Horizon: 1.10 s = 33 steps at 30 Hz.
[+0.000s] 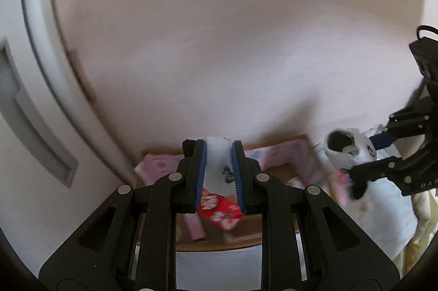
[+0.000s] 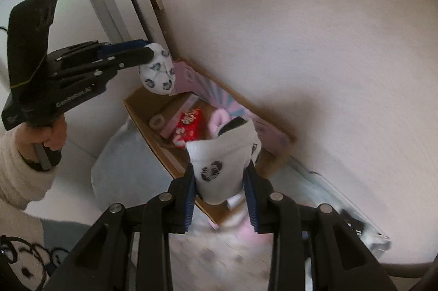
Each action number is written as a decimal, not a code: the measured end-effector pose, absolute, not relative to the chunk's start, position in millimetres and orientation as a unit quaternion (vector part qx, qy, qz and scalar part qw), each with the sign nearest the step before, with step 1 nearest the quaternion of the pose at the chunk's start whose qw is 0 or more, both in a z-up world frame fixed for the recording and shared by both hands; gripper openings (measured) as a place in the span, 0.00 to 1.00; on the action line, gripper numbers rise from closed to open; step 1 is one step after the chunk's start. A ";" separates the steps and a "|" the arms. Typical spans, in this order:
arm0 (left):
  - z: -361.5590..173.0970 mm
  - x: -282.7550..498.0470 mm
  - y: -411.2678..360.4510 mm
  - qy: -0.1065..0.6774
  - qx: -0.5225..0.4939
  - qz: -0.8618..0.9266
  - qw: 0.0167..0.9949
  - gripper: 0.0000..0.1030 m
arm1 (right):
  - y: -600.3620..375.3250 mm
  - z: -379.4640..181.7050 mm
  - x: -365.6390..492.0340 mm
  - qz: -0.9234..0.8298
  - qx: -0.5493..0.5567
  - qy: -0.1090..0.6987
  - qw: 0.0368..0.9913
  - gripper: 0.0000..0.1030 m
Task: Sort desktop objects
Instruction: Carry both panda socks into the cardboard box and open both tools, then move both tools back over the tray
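Observation:
My left gripper (image 1: 218, 146) is shut on a white sock with dark prints (image 1: 219, 162), which hangs between its blue pads. In the right wrist view that left gripper (image 2: 150, 50) holds the sock bunched into a ball (image 2: 157, 76) over the far corner of an open cardboard box (image 2: 142, 110). My right gripper (image 2: 219, 167) is shut on a second white printed sock (image 2: 216, 154) above the box's near side. From the left wrist view the right gripper (image 1: 361, 154) and its sock (image 1: 345, 151) are at the right. The box floor (image 1: 219, 241) lies below.
Inside the box lie a red packet (image 2: 190, 124), a pink carton (image 2: 178, 115), a tape roll (image 2: 157, 121) and a pink fluffy item (image 2: 219, 118). A pale blue bag (image 2: 115, 167) lies beside the box. A white wall and a door with a recessed handle (image 2: 104, 6) stand behind. A cream sleeve (image 2: 22, 176) shows.

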State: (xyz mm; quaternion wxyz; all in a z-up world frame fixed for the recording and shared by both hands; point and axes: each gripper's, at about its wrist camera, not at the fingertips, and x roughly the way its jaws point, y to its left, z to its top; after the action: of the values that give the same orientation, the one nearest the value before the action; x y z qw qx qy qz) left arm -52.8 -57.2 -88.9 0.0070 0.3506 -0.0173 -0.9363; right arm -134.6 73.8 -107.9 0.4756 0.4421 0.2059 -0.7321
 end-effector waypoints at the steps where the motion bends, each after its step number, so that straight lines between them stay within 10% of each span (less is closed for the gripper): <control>1: -96.9 -56.4 -70.2 -0.014 0.359 -0.933 0.009 0.17 | 63.0 -115.8 -135.2 -0.728 0.451 0.201 0.475 0.29; 15: -150.3 -65.9 -123.6 0.027 0.415 -0.909 0.006 0.17 | -4.3 -186.3 -135.1 -0.707 0.511 0.207 0.443 0.30; 19: -156.3 -71.5 -124.4 0.051 0.429 -0.901 -0.024 0.19 | -7.8 -184.0 -137.0 -0.715 0.508 0.194 0.440 0.50; 20: -154.7 -71.5 -125.6 0.061 0.431 -0.900 -0.035 0.27 | -7.5 -182.3 -136.3 -0.722 0.505 0.196 0.432 0.60; 23: -146.0 -68.7 -124.8 0.057 0.425 -0.903 -0.024 0.99 | -2.7 -172.2 -132.2 -0.736 0.491 0.201 0.419 0.72; 33: -100.8 -50.0 -116.9 0.045 0.382 -0.923 -0.008 1.00 | 34.9 -142.6 -123.5 -0.767 0.479 0.143 0.401 0.75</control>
State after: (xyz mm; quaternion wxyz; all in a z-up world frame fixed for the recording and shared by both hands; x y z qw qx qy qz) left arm -50.0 -116.9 -100.8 -0.0077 0.3819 0.0448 -0.9231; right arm -123.5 34.9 -142.6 0.4011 0.4795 0.1430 -0.7673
